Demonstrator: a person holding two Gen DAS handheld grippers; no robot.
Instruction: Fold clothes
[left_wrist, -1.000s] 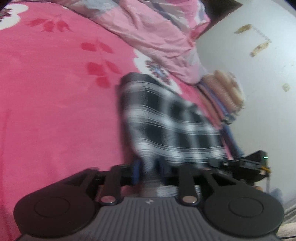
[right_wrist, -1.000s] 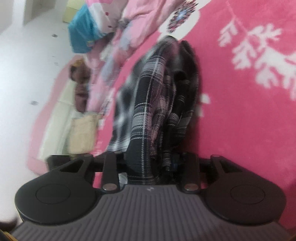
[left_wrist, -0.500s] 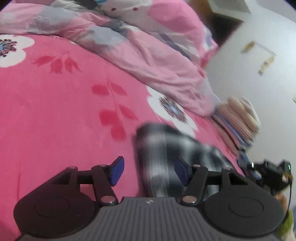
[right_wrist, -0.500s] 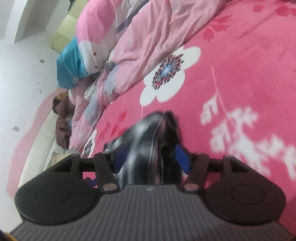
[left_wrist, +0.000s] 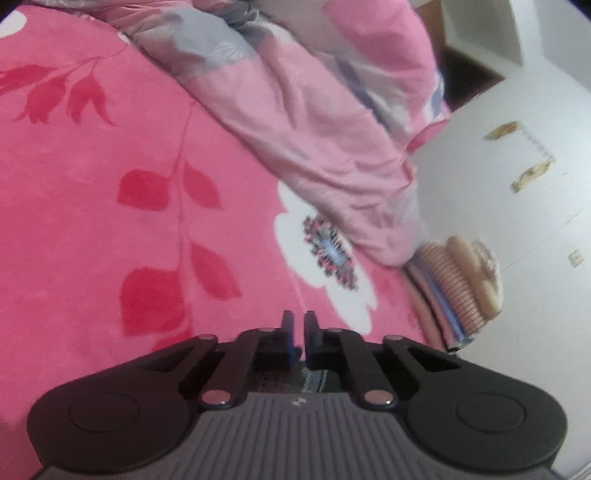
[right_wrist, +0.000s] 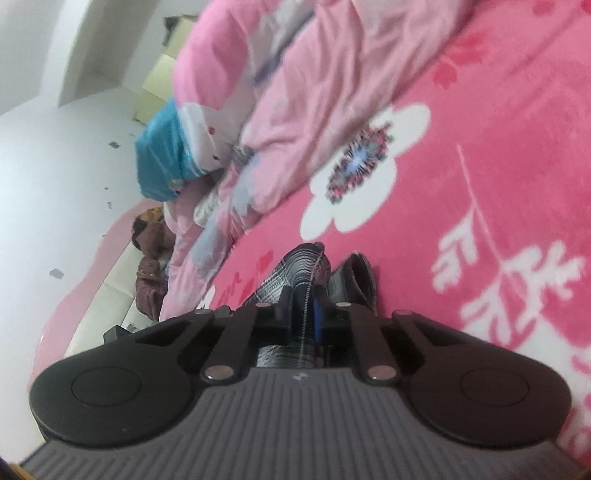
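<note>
Both tools just closed. My right tool (right_wrist: 303, 308) grips the plaid garment (right_wrist: 306, 266), lower centre; my left tool (left_wrist: 299, 328) pinches its edge. Garment bunched on the bed (left_wrist: 92, 221); I judge folding unfinished.

Blanket (left_wrist: 92, 229): plush pink cloth, fuzzy nap, matt.
Quilt (left_wrist: 325, 122): thin smooth cloth, creased, faint sheen.
Plaid garment (right_wrist: 306, 266): soft woven cloth, matt.
Left gripper (left_wrist: 298, 326), right gripper (right_wrist: 301, 306): matt black plastic, ribbed grey housing, shiny metal pins.
</note>
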